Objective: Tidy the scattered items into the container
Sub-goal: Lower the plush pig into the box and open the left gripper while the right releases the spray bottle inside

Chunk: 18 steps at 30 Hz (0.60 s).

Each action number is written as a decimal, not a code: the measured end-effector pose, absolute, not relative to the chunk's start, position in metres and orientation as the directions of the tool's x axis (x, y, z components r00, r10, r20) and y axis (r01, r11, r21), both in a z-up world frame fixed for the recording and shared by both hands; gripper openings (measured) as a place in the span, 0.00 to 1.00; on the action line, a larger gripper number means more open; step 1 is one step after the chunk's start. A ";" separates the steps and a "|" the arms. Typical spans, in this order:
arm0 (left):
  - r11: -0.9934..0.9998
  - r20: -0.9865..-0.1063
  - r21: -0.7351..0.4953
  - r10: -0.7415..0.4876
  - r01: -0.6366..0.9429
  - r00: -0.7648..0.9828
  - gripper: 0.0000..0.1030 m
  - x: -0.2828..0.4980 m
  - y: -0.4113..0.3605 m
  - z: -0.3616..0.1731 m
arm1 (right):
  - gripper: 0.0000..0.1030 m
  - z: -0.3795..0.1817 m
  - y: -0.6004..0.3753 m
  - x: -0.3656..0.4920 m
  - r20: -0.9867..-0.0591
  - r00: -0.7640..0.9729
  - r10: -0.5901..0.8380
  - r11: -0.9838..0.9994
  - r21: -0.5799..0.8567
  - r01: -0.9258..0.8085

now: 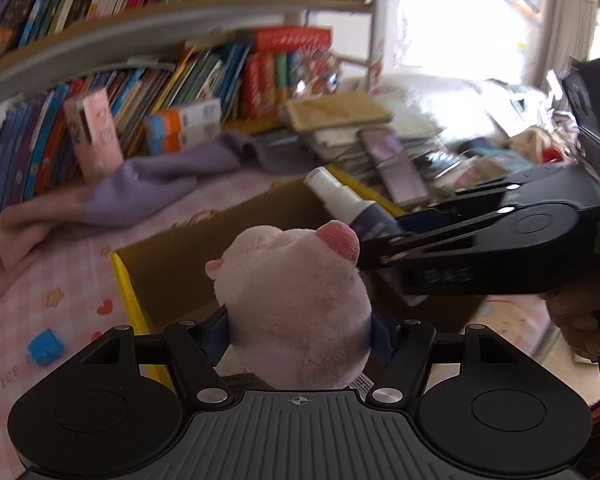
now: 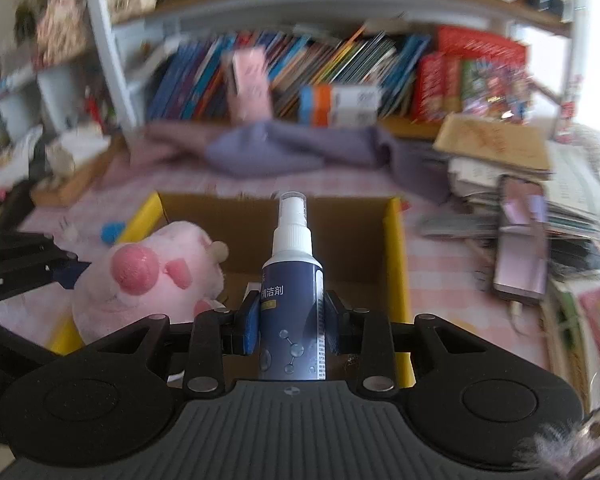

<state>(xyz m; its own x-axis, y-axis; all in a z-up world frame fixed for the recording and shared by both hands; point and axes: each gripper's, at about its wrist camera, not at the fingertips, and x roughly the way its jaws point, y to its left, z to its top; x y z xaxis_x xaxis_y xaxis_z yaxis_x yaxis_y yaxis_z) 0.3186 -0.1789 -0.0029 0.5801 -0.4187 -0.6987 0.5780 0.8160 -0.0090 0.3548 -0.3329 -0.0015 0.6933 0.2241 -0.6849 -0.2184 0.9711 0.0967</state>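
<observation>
Both hand-held grippers loaded above the box, close enough to collide.

The left hand-held gripper (image 1: 300, 330) held a soft pink plush pig (image 1: 296, 304) between its pads; the right hand-held gripper (image 2: 291, 322) was clamped narrowly on a navy spray bottle with a white pump top (image 2: 293, 300). Both hovered over the open brown cardboard box with yellow flaps (image 2: 396, 264) on the pink patterned bench (image 1: 60, 280). Crowded together, they risked bumping, so the slim bottle could slip or the toy could land outside, near the small blue block (image 1: 44, 346).

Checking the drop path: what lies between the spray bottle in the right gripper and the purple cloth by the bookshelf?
In the right wrist view, the open cardboard box, then bare pink tablecloth, lie between spray bottle and purple cloth.
</observation>
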 end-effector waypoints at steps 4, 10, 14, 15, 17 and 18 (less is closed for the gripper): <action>0.841 -0.740 -0.008 -0.369 0.541 0.562 0.68 0.336 -0.183 -0.016 | 0.30 -0.019 -0.324 0.387 -0.733 0.635 0.244 0.958 0.081 -0.274; 0.852 -0.753 -0.008 -0.350 0.524 0.557 0.77 0.346 -0.186 -0.025 | 0.30 -0.027 -0.324 0.405 -0.738 0.616 0.274 0.947 0.095 -0.307; 0.870 -0.723 0.019 -0.328 0.493 0.608 0.80 0.344 -0.185 -0.020 | 0.45 -0.023 -0.330 0.407 -0.716 0.638 0.283 0.948 0.105 -0.302; 0.874 -0.712 0.020 -0.328 0.485 0.621 0.81 0.342 -0.184 -0.017 | 0.48 -0.022 -0.331 0.407 -0.712 0.641 0.286 0.947 0.108 -0.303; 0.884 -0.692 0.010 -0.331 0.467 0.641 0.82 0.340 -0.180 -0.011 | 0.51 -0.020 -0.333 0.405 -0.704 0.649 0.288 0.948 0.114 -0.297; 0.889 -0.684 0.003 -0.333 0.458 0.650 0.82 0.338 -0.177 -0.009 | 0.52 -0.019 -0.334 0.404 -0.702 0.653 0.284 0.950 0.114 -0.291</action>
